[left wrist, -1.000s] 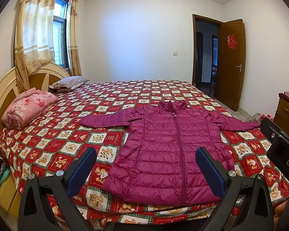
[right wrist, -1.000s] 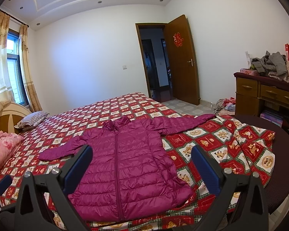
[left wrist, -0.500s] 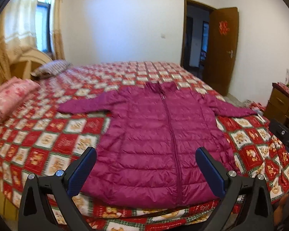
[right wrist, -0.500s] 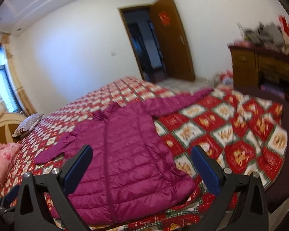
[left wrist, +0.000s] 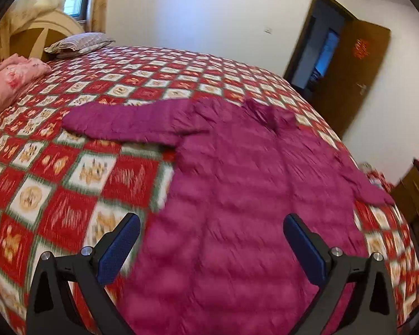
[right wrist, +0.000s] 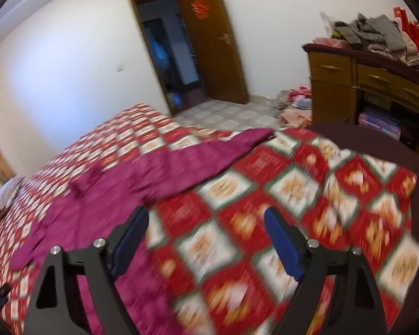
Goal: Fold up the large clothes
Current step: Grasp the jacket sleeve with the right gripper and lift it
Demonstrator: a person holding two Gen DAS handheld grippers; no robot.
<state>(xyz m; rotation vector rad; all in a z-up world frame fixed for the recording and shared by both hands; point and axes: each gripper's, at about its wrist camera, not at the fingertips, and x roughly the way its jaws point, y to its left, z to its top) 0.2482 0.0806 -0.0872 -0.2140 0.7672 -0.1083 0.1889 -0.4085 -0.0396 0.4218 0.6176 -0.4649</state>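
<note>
The bed [left wrist: 69,167] fills most of both views, and a bedspread [right wrist: 293,195] of red and white squares covers it. On the middle of the bed lies the magenta puffer jacket [left wrist: 237,195], flat, front side up, with both sleeves spread out to the sides. Its collar [left wrist: 268,114] points to the far side of the bed, toward the open wooden door [right wrist: 212,42]. At the head of the bed there are a folded pink quilt [left wrist: 11,81] and a striped pillow [left wrist: 78,43]. Beside the foot of the bed stands a wooden dresser [right wrist: 349,89] with a pile of clothes [right wrist: 377,36] on top.

The left tongs [left wrist: 211,247] hang above the lower part of the jacket, with the jaws wide apart and nothing gripped. The right tongs [right wrist: 206,240] hang above the bedspread just beside the jacket's edge, below one spread sleeve [right wrist: 209,156]; their jaws are closing, yet still far apart, and nothing is between them. Both views are blurred.
</note>
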